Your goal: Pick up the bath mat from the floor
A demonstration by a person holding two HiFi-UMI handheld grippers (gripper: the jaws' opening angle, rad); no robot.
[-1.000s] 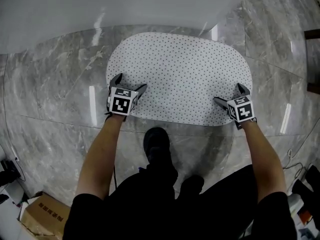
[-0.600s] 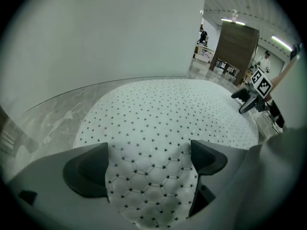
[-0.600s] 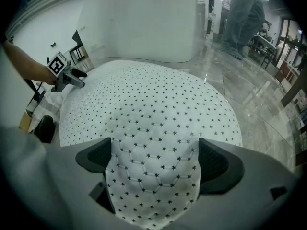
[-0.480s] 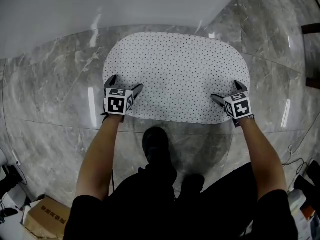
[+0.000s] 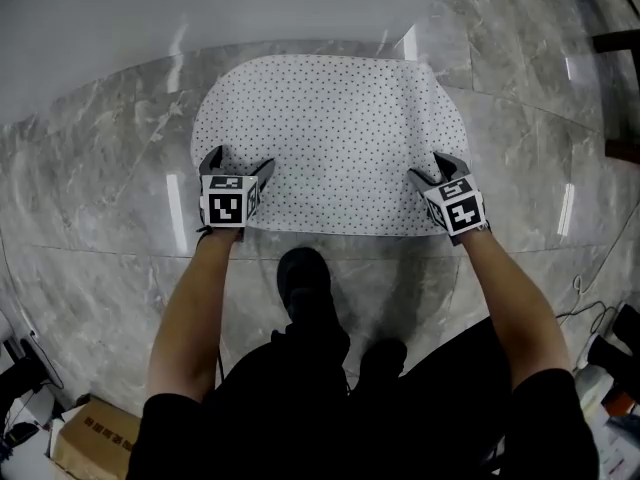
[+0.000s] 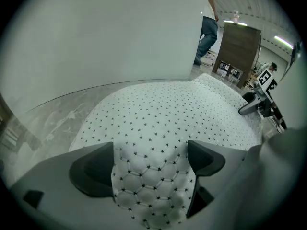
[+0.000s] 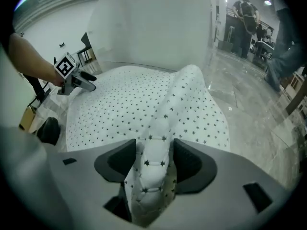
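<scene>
The right gripper [image 5: 427,168], just wide, is closing on the bath mat [image 5: 330,128]'s near edge (the left gripper [image 5: 240,160] pinches it too): ready to lift.

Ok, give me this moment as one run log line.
left gripper: shut on bath mat edge | right gripper: jaws closing on mat fold | mat: mostly on floor

Left arm [image 5: 190,298] and right arm [image 5: 505,288] reached forward and down, forearms bare. Left gripper [image 5: 240,160] was clamped on a wide bunch of bath mat [image 5: 330,118]. Right gripper [image 5: 430,168] jaws were closing, with a raised mat fold touching both pads.
</scene>
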